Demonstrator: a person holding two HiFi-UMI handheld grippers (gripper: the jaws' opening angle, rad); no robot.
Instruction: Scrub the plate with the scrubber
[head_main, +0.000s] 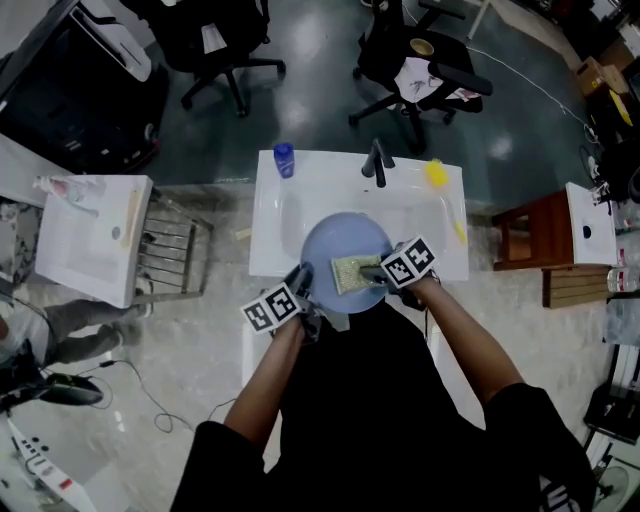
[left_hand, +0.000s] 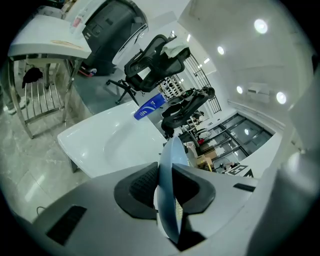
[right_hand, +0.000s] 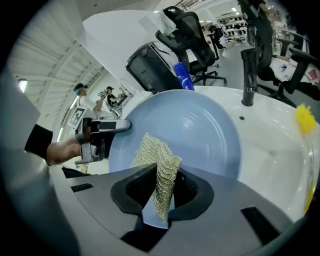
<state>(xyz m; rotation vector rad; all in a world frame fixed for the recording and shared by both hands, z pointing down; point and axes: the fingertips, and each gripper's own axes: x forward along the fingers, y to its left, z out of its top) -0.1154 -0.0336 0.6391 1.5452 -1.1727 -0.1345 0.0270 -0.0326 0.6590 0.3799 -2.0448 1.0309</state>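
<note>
Worn: black top (head_main: 380, 420), sleeves (head_main: 225, 450) to elbows. Tools: left gripper (head_main: 301, 283), right gripper (head_main: 374, 272); grey shells, black ribbed pads (left_hand: 142, 186), black-and-white marker cubes (head_main: 272, 308).

Pale blue plate (head_main: 335, 240); apparently gold-green mesh scrubber (head_main: 352, 272); white sink (head_main: 310, 165).

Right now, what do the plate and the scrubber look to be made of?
The plate is smooth pale blue with a soft sheen: likely plastic or glazed ceramic. The scrubber is yellow-green woven mesh, open-netted and limp: probably synthetic fibre.
</note>
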